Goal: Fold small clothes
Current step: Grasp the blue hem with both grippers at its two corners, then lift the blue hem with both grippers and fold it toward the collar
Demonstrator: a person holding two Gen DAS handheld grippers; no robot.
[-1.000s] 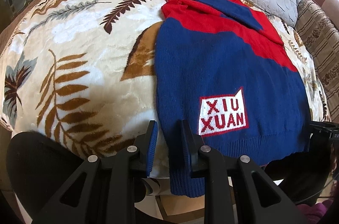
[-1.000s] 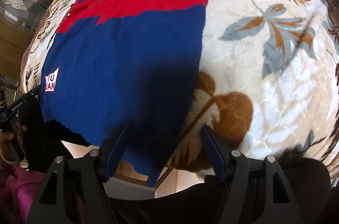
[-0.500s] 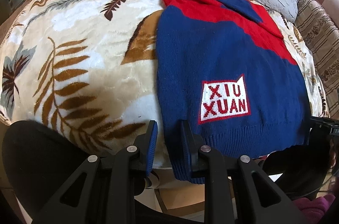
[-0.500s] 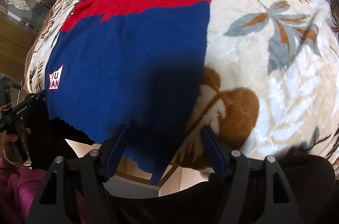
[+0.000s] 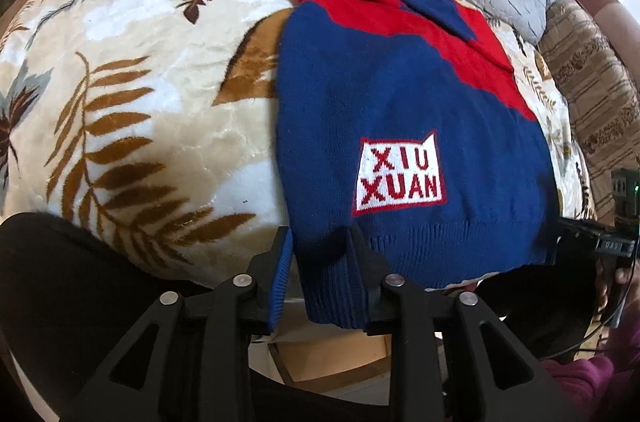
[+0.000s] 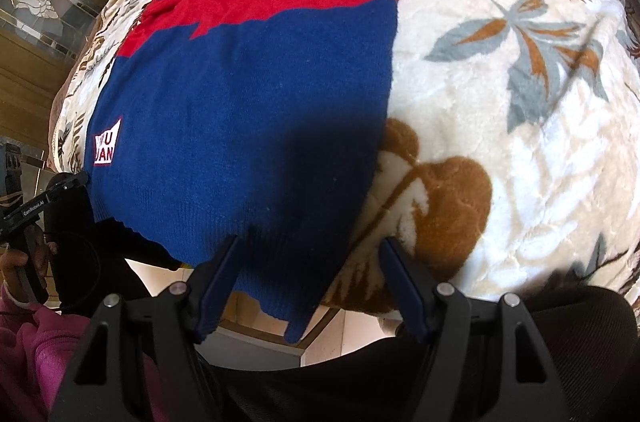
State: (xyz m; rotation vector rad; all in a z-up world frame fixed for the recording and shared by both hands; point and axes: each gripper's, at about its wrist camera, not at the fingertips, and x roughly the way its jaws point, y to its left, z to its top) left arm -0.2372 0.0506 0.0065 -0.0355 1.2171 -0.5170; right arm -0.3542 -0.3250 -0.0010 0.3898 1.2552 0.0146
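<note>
Red-and-blue sweater [image 5: 400, 110] lay flat on leaf-print blanket [image 5: 140, 94], hem corners between both tongs: left gripper [image 5: 320, 262] just widening, unclenched; right gripper [image 6: 312, 270] wide, released; best clench both corners evenly before lifting.

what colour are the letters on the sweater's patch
Red letters on a white patch, red-bordered; clearest in the left wrist view.

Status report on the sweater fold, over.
Left tongs just opening around sweater hem corner. Right tongs open over other corner. Nothing in the way.
</note>
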